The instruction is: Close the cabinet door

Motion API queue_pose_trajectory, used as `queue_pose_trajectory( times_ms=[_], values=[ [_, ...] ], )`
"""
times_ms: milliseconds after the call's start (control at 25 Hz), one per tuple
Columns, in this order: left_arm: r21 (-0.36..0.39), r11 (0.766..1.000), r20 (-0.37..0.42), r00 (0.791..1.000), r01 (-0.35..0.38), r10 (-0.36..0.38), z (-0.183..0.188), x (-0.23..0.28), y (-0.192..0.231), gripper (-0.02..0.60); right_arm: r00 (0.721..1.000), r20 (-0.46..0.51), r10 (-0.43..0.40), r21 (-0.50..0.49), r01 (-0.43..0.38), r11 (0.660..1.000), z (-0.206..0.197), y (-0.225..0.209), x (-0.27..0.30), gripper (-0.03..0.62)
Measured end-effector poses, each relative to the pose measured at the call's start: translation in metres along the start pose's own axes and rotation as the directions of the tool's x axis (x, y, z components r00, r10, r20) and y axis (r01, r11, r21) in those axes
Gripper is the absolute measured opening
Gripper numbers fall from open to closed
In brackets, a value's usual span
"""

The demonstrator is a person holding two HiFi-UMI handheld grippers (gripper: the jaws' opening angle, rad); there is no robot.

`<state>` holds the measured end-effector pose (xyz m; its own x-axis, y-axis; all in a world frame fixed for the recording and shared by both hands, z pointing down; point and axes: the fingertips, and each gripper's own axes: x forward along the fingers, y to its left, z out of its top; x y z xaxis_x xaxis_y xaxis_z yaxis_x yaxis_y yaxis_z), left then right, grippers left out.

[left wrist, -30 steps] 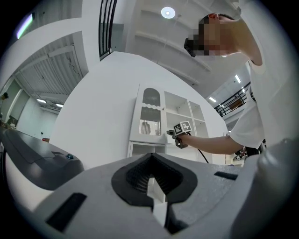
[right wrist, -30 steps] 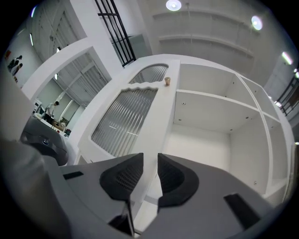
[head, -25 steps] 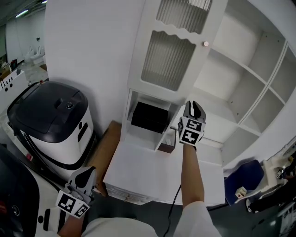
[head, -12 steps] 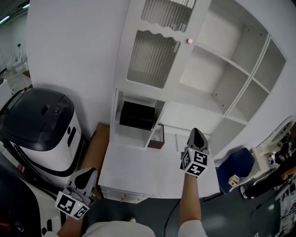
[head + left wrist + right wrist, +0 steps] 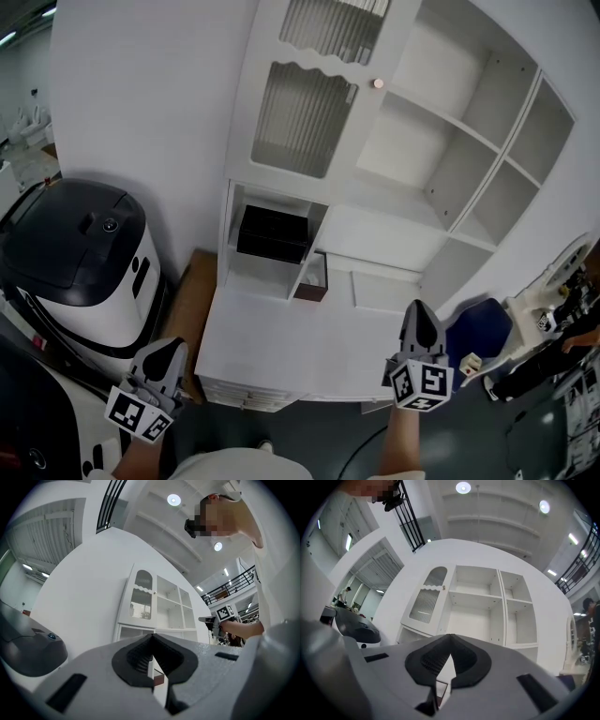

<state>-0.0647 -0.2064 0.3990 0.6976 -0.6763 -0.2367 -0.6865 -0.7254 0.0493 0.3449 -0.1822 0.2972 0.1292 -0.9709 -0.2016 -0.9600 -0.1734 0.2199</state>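
Right hand-held gripper [image 5: 417,311]: jaws pressed together with nothing between them, at the near right edge of the bench [image 5: 300,347], pointing toward the cabinet [image 5: 487,141] and well apart from it.

Left hand-held gripper [image 5: 171,349]: jaws likewise together and holding nothing, low at the near left corner of the bench.

Cabinet door [image 5: 302,117]: it hangs on the far left column of the cabinet, above the bench, with its small round knob [image 5: 378,83] on the right edge. It appears to lie against the cabinet front. Whether it sits fully flush cannot be told.

Handling, as a judgement: the door is a stiff, painted frame that should swing lightly on hinges at its left edge. Its ribbed pane [image 5: 298,131] looks like glass and is the fragile part. A push is best placed on the solid frame just beside the knob, farthest from the hinges. The knob itself is small and smooth and would likely slip between the pads.

Containers: an open niche [image 5: 236,246] below the door holds a black box [image 5: 274,234]. Just right of it stands a small brown box [image 5: 313,279], its contents not visible. The open compartments [image 5: 441,159] on the right show nothing inside. A white appliance [image 5: 80,248] with a black lid stands left of the bench.
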Motion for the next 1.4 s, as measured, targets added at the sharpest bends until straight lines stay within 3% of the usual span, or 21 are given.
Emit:
queue_pose_trajectory(
  times_ms=[360,760,1120,1400],
  values=[
    [0.034,0.997,0.011,0.998,-0.063,0.062,0.013,-0.009,0.004,0.003,0.996,-0.01,0.092,0.041,-0.091,0.995,0.003,0.015,-0.051,0.0],
    [0.036,0.992,0.03,0.992,-0.125,0.124,0.02,-0.019,0.004,0.003,0.996,-0.077,0.048,0.093,-0.041,0.995,-0.027,0.007,-0.088,0.0],
    [0.085,0.99,0.044,0.993,-0.116,0.113,0.043,-0.014,-0.009,0.003,0.995,-0.101,-0.001,0.122,0.014,0.992,-0.039,0.009,-0.107,0.0],
    [0.069,0.995,0.025,0.997,-0.078,0.076,0.021,0.003,-0.012,0.003,0.988,-0.121,0.098,0.141,-0.08,0.987,-0.045,0.036,-0.094,0.0]
  ],
)
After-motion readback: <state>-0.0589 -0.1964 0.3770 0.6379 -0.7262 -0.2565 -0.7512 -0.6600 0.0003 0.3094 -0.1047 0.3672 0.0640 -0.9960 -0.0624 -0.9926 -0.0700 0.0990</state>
